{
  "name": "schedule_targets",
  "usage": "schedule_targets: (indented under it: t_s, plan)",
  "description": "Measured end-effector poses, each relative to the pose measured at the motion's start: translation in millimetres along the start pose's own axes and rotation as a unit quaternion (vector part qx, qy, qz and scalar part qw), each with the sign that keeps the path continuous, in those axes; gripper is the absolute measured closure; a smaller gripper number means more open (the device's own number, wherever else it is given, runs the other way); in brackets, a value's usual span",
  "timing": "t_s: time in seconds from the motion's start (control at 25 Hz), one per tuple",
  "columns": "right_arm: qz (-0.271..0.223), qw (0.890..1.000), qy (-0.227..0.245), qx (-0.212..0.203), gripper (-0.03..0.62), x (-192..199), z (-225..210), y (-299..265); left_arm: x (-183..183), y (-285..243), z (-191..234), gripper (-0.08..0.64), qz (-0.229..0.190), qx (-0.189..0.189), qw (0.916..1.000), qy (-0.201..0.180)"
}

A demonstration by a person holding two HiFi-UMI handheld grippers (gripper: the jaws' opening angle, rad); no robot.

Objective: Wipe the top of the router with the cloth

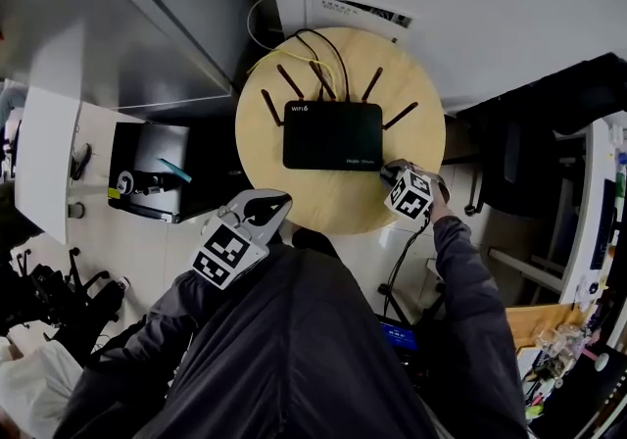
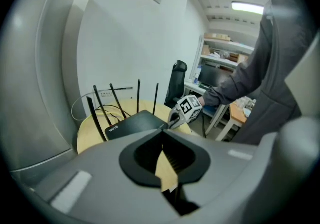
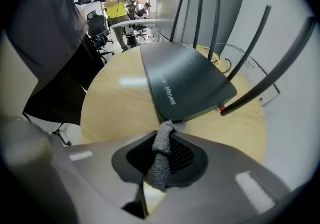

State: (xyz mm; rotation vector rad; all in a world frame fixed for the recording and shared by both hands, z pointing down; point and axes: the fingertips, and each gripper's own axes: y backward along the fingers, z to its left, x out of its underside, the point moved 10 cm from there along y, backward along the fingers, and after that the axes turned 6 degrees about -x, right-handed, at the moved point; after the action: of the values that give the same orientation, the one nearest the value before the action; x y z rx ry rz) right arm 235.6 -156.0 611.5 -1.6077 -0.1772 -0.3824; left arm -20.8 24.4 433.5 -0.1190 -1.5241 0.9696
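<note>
– Router (image 1: pixel 333 135) first: where does it sit?
– Flat on the round wooden table (image 1: pixel 338 207), a little far of centre. It is black, with its antennas (image 1: pixel 290 81) fanned out along the far edge. Cables (image 1: pixel 328 53) run off the far side of the table.
– And the cloth?
– The cloth (image 3: pixel 161 160) is grey and bunched. The right gripper (image 1: pixel 390 170) has it, with the fingers (image 3: pixel 186 157) closed tight on it. A twisted end sticks out past the tips.
– Does it touch the router?
– Yes. In the right gripper view the twisted end lies against the router's near right corner, at the edge of the top. The rest of the top stretches away beyond it toward the antennas.
– How is the right gripper placed?
– It is low over the table, just beside that corner. The person's dark sleeve (image 1: pixel 470 270) leads to it from the near right. The left gripper view shows it there too, its marker cube close by the router's side.
– And the left gripper?
– The left gripper (image 1: pixel 277 202) hangs over the near left rim of the table, apart from the router. Its fingers (image 2: pixel 145 157) are pressed together with nothing between them.
</note>
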Motion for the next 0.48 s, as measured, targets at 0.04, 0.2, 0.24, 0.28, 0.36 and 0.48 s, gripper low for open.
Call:
schedule_targets:
  t_s: [0.04, 0.2, 0.24, 0.28, 0.36, 0.48]
  plan:
    - [-0.004, 1.0, -0.01, 0.001, 0.555, 1.8, 3.9, -0.5, -1.4, -0.5, -0.3, 0.56, -0.002, 0.003, 1.0, -0.003]
    - [-0.019, 0.997, -0.072, 0.029, 0.555, 3.2, 1.9, -1.6, -3.5, -1.8, -1.2, 0.56, -0.003, 0.015, 0.9998, -0.012]
    - [-0.017, 0.995, -0.089, 0.039, 0.555, 3.5, 1.3, 0.1, -2.9, -2.3, -2.4, 0.56, -0.003, 0.019, 0.9997, -0.015]
    - [-0.017, 0.993, -0.109, 0.05, 0.555, 4.5, 2.0, 3.7, -1.8, -3.2, -3.6, 0.56, -0.003, 0.022, 0.9996, -0.016]
    - [-0.043, 0.981, -0.171, 0.074, 0.555, 8.0, 8.6, 18.9, -0.2, -6.9, -5.3, 0.56, -0.006, 0.028, 0.9994, -0.018]
    - [-0.138, 0.95, -0.264, 0.097, 0.555, 8.1, 34.5, 54.5, -7.9, -13.1, -9.8, 0.56, -0.02, 0.043, 0.9985, -0.027]
